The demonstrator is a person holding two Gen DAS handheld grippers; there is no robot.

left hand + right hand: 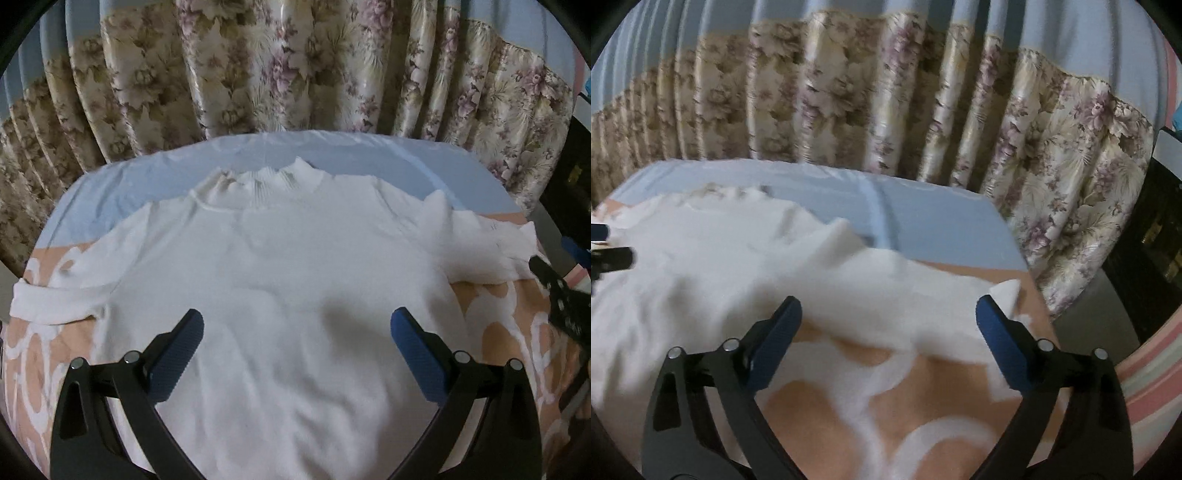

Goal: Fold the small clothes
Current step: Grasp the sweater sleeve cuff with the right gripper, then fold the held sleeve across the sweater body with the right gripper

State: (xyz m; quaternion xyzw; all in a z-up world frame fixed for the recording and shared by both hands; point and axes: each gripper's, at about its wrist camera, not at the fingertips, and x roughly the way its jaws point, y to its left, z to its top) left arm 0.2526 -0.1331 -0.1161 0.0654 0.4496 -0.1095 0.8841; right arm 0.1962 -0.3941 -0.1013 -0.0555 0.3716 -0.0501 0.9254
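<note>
A white knitted sweater [288, 266] with a ribbed high collar [280, 182] lies flat on the bed, front up, sleeves spread to both sides. My left gripper [297, 325] hovers open over the sweater's chest, nothing between its blue pads. In the right wrist view the sweater's right sleeve [886, 288] runs across the picture. My right gripper [888, 314] is open above that sleeve near its cuff [1008, 291], with the cloth lying under the gap and no pad pressing on it. The right gripper's black frame shows at the left view's right edge [557, 299].
The bed carries a peach cover with white swirls [886, 398] and a pale blue sheet [369, 155] at the far side. A floral curtain [258, 66] hangs right behind the bed. Dark furniture [1160, 236] stands at the right.
</note>
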